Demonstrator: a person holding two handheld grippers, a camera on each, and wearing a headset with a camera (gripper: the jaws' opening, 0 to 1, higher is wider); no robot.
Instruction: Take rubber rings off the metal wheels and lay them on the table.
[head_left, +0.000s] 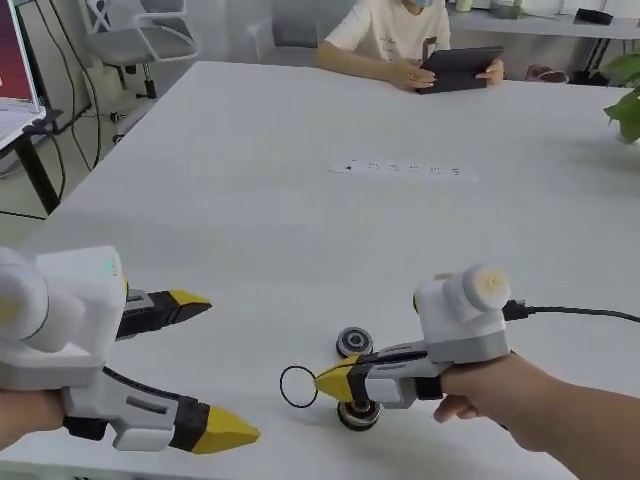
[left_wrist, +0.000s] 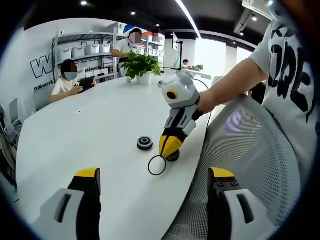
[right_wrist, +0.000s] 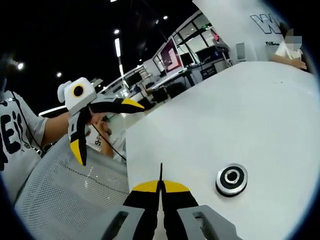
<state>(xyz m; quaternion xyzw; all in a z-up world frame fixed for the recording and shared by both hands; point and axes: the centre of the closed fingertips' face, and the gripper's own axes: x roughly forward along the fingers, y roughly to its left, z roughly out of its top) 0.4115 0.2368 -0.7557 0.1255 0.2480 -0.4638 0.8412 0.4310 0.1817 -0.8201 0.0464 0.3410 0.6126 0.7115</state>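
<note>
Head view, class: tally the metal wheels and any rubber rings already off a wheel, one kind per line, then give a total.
Metal wheels: 2
Rubber ring off its wheel, pinched in the right gripper: 1
Total: 3

The table (head_left: 300, 230) looks smooth and matt, the metal wheel (right_wrist: 231, 179) glossy, the rubber ring (head_left: 281, 387) dull.
</note>
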